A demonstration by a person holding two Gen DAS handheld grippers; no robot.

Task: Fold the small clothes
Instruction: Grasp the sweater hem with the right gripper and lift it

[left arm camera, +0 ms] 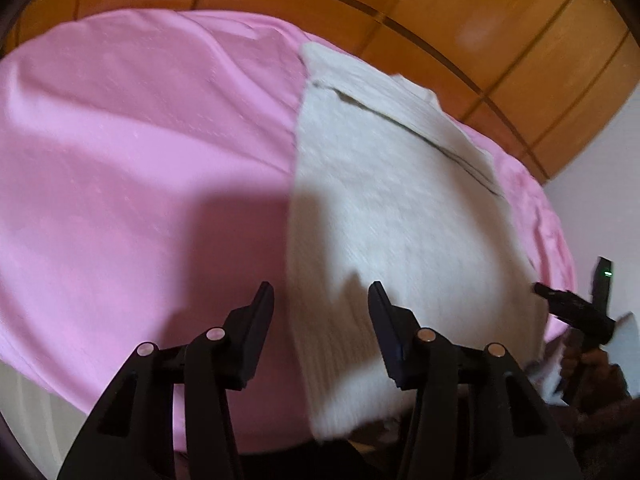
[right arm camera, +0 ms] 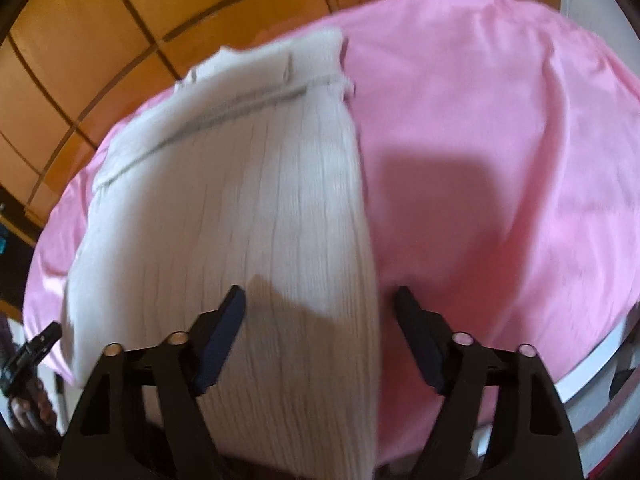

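A white ribbed garment (left arm camera: 400, 220) lies flat on a pink sheet (left arm camera: 140, 160), its far end crossed by a dark seam line. My left gripper (left arm camera: 320, 292) hovers over the garment's near left edge. Its jaws are apart, with the cloth edge beneath the gap and nothing pinched. In the right wrist view the same garment (right arm camera: 240, 200) fills the left half. My right gripper (right arm camera: 320, 294) stands open above its near right edge, one finger over the cloth and the other over the pink sheet (right arm camera: 500, 140). The picture is blurred.
An orange-brown wooden panelled wall (left arm camera: 460, 8) stands behind the bed. A white wall (left arm camera: 600, 200) is at the right. A hand (left arm camera: 592, 364) holds the other gripper at the right edge of the left wrist view. The bed's white rim (right arm camera: 592, 364) shows at lower right.
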